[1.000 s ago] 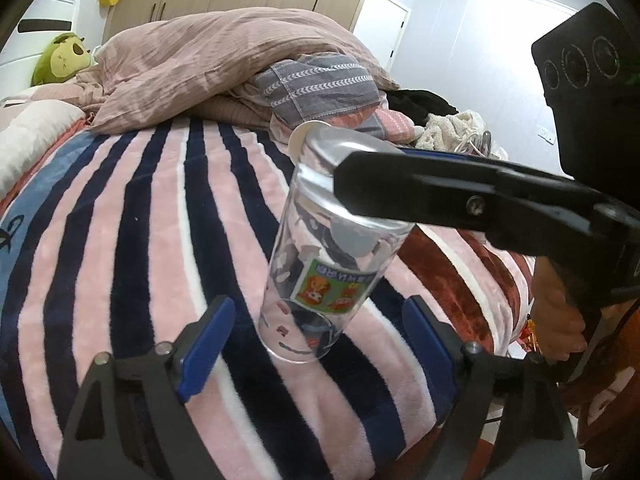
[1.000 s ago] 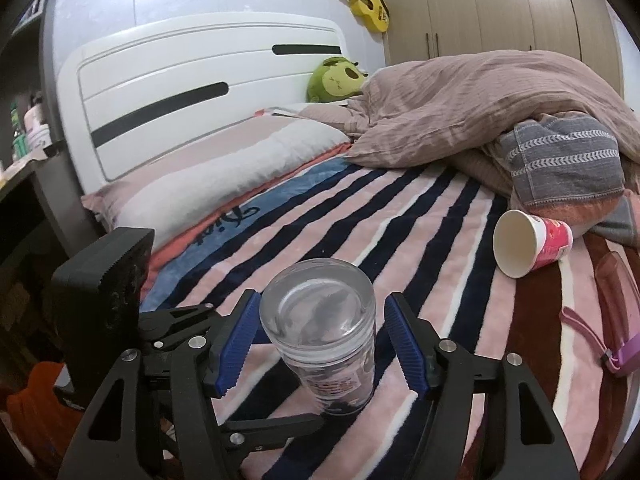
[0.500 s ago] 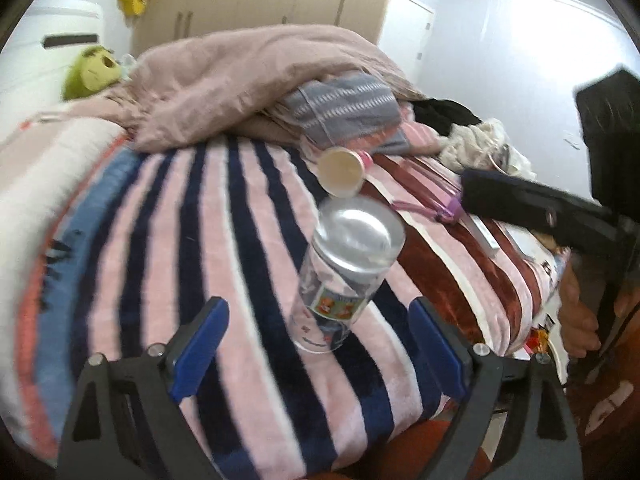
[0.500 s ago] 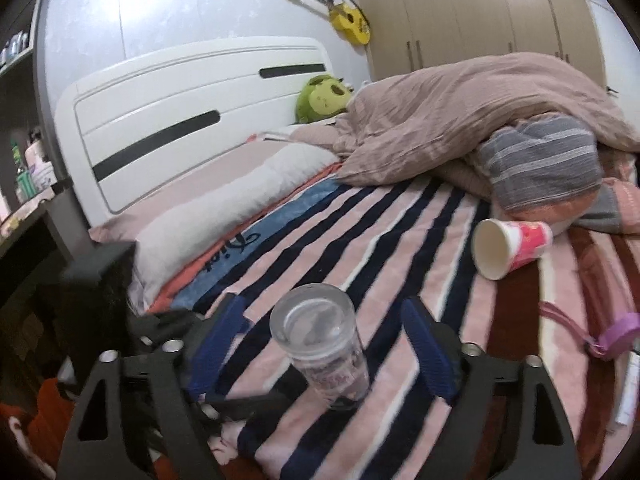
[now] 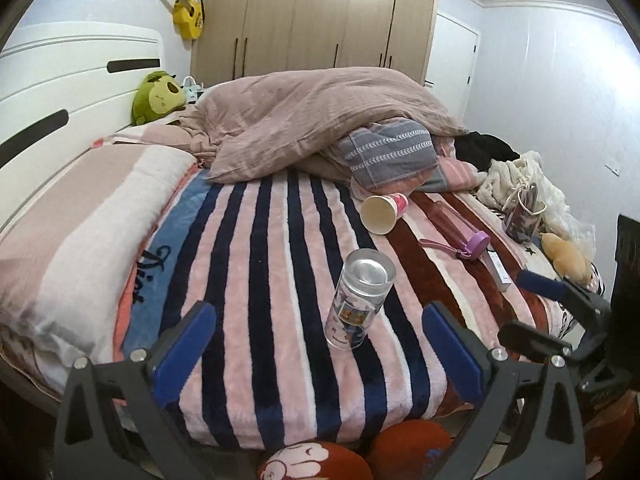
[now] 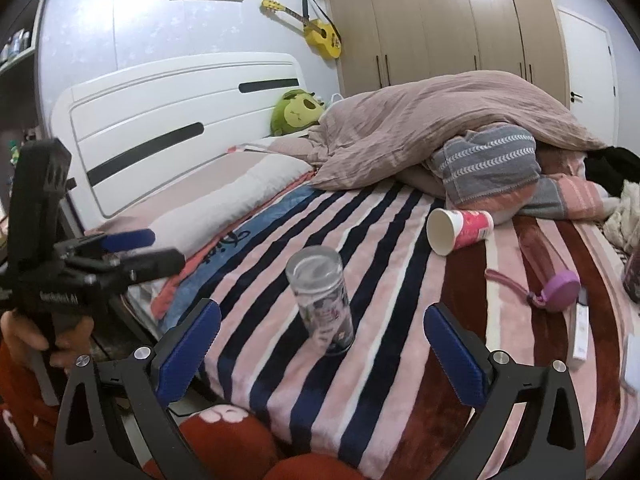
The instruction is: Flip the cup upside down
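Note:
A clear plastic cup (image 5: 359, 300) with a cartoon label stands upside down on the striped blanket (image 5: 256, 264), its flat base facing up. It also shows in the right wrist view (image 6: 322, 300). My left gripper (image 5: 320, 344) is open and empty, held back from the cup near the bed's front edge. My right gripper (image 6: 322, 344) is open and empty too, also back from the cup. Each gripper shows at the side of the other's view.
A pink paper cup (image 5: 384, 213) lies on its side farther back. A pink bottle with a purple cap (image 5: 460, 232) lies to the right. A quilt heap (image 5: 320, 120), a pillow (image 5: 80, 232) and a green plush toy (image 5: 158, 96) fill the back and left.
Both grippers have drawn back from the cup toward the bed's front edge. The cup stays standing upside down on the blanket, apart from both.

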`<state>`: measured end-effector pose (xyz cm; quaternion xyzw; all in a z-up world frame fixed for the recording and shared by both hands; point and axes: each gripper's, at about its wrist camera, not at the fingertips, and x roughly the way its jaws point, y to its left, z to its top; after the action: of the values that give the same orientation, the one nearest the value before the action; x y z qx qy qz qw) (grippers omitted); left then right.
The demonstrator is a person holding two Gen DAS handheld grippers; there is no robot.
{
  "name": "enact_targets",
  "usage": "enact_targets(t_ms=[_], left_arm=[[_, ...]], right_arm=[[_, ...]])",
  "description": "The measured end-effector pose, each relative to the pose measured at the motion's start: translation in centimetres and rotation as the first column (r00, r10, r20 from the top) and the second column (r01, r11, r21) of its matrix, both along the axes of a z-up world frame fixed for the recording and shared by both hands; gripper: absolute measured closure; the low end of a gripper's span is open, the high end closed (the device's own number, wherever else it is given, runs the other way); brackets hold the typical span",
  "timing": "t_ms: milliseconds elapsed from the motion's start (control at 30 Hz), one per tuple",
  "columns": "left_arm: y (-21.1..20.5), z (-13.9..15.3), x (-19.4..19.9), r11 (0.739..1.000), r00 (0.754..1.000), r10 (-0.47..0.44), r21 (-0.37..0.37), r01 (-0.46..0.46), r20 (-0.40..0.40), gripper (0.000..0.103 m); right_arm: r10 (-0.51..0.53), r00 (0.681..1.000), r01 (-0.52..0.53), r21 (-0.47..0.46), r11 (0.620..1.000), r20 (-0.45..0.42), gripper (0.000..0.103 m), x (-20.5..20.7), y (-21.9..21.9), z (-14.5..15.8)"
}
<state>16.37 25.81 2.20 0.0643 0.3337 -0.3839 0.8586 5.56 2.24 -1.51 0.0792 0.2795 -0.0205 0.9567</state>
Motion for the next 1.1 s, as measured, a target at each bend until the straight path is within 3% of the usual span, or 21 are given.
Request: enact_targets(t_ms=[1100], left_arm=[[0.9,0.4,-1.3,1.0,1.0,0.01,-0.002,-0.01,0.01,0.0]], right_arm=[[0.003,1.0,-0.003,-0.002,1.0,0.017,0.001,-1.7,1.7,1.1]])
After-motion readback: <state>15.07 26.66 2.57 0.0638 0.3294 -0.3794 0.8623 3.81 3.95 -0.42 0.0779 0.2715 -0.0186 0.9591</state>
